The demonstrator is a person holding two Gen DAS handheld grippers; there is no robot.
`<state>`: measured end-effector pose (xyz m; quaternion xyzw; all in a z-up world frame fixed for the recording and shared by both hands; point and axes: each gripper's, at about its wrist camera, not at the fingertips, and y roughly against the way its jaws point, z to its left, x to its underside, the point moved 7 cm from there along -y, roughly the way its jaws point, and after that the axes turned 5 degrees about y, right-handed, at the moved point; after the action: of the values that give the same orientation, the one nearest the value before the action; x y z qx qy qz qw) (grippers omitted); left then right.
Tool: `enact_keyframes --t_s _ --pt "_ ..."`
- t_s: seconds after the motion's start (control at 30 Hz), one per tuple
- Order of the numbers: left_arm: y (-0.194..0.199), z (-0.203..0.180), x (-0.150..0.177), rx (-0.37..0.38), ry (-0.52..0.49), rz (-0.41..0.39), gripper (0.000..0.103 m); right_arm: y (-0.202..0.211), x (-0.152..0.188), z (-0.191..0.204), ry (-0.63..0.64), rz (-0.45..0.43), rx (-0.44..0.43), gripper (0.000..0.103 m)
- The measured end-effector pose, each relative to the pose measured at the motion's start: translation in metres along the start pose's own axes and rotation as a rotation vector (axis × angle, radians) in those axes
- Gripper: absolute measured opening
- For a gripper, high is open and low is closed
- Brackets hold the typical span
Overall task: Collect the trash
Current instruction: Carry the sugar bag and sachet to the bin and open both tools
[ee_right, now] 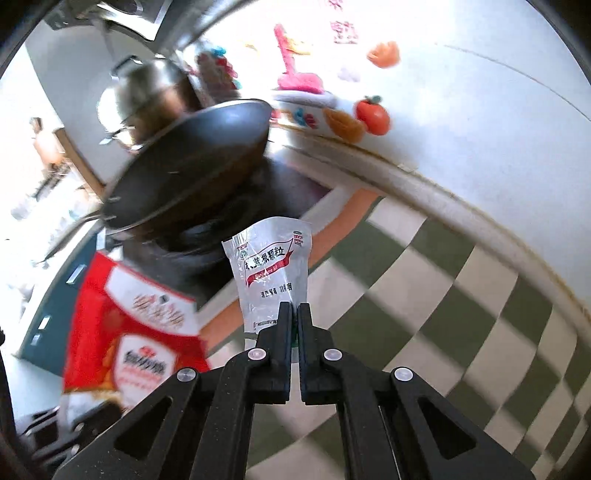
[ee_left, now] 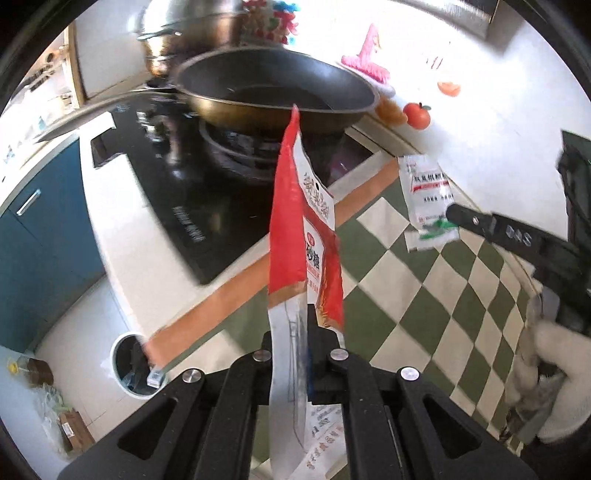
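My left gripper is shut on a red and white sugar bag, held upright above the green and white checkered cloth. The bag also shows at lower left in the right wrist view. My right gripper is shut on a small clear and white granule sachet, also held in the air. The left wrist view shows that sachet pinched by the right gripper's fingers at right. A white trash bin with a dark liner stands on the floor at lower left.
A dark frying pan sits on the black stove, with a steel pot behind it. A toy tomato and pink toys lie by the white wall. Blue cabinets stand on the left.
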<state>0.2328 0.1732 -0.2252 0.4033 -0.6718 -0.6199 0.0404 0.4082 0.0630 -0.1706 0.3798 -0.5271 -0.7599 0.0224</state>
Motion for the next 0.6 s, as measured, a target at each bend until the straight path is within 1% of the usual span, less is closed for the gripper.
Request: enact_keyframes --t_s 0.07,0.1,0.17,0.23,0.3,0.33,0.37,0.4,0.47,0.53,0.57,0.6 --pt "0.015 0.020 0.008 0.006 0.012 -0.005 0.001 0.011 0.015 0.030 0.004 0.008 -0.039 0.003" --pt "0.026 0.037 0.013 0.002 0.020 -0.013 0.001 0.023 0.030 0.048 0.010 0.014 -0.062 0.003" --pt "0.042 0.068 0.022 -0.007 0.040 -0.020 0.001 0.028 0.051 0.089 0.021 0.032 -0.111 0.003" --pt "0.057 0.110 0.030 -0.033 0.073 -0.031 0.001 0.032 0.071 0.127 0.038 0.052 -0.147 0.003" --pt "0.070 0.158 0.039 -0.062 0.120 -0.038 0.001 0.024 0.093 0.172 0.047 0.086 -0.198 0.003" --pt "0.074 0.180 0.044 -0.077 0.142 -0.039 0.001 0.018 0.102 0.193 0.055 0.103 -0.220 0.003" --pt "0.078 0.211 0.052 -0.100 0.170 -0.036 0.001 0.010 0.110 0.213 0.071 0.119 -0.235 0.003" --pt "0.079 0.231 0.057 -0.115 0.193 -0.034 0.001 0.000 0.121 0.236 0.095 0.139 -0.248 0.003" --pt "0.074 0.278 0.073 -0.149 0.237 -0.010 0.001 -0.023 0.144 0.277 0.127 0.175 -0.272 0.003" --pt "0.056 0.336 0.094 -0.188 0.292 0.035 0.001 -0.054 0.171 0.315 0.163 0.209 -0.281 0.003" --pt "0.045 0.354 0.103 -0.200 0.308 0.060 0.001 -0.077 0.187 0.334 0.179 0.228 -0.287 0.003" --pt "0.022 0.386 0.118 -0.220 0.338 0.103 0.001 -0.097 0.201 0.347 0.186 0.250 -0.291 0.003"
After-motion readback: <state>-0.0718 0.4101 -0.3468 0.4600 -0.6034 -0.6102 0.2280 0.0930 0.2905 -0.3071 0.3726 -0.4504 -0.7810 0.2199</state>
